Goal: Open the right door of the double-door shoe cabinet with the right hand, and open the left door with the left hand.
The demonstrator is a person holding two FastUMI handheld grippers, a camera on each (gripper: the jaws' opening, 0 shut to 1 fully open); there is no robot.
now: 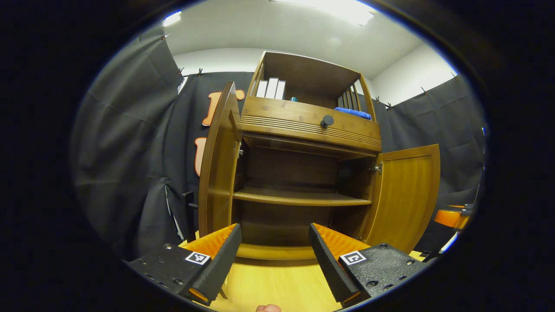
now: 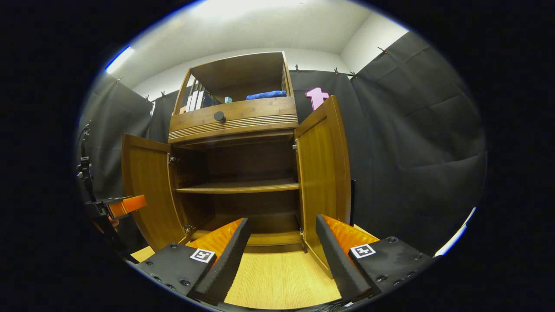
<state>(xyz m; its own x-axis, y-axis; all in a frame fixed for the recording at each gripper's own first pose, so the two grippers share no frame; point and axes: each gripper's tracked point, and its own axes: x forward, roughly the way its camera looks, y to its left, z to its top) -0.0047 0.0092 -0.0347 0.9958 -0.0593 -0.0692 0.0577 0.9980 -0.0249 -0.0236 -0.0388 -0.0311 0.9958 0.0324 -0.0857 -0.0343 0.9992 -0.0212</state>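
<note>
Wooden cabinet (image 1: 303,173) stands on the far side of the floor (image 1: 277,286) with both lower doors already swung out, so judging by how things lie, the opening itself looks done.

In the left gripper view the left door (image 1: 219,164) stands close on the left, nearly edge-on, its long axis upright and its free edge toward the camera. The right door (image 1: 405,195) shows its inner face farther off on the right. The left gripper (image 1: 275,255) has its fingers spread wide with nothing between them; they point at the dark lower compartment, and the left door lies just up and to the left of the left finger. No finger touches either door.

In the right gripper view the picture mirrors this: the right door (image 2: 325,173) stands near on the right, almost edge-on, its lower edge just beyond the right finger. The left door (image 2: 147,190) faces inward at the far left. The right gripper (image 2: 282,251) is likewise spread open and empty, aimed at the shelf (image 2: 238,186) and the space below it. The other gripper's orange finger (image 2: 128,204) shows at the far left, beside the left door.

Each gripper is thus nearer its own door. If either door needs swinging wider, the push would go outward, away from the cabinet's middle, against the door's inner face. Otherwise pulling straight back toward the near side should clear both doors.
</note>
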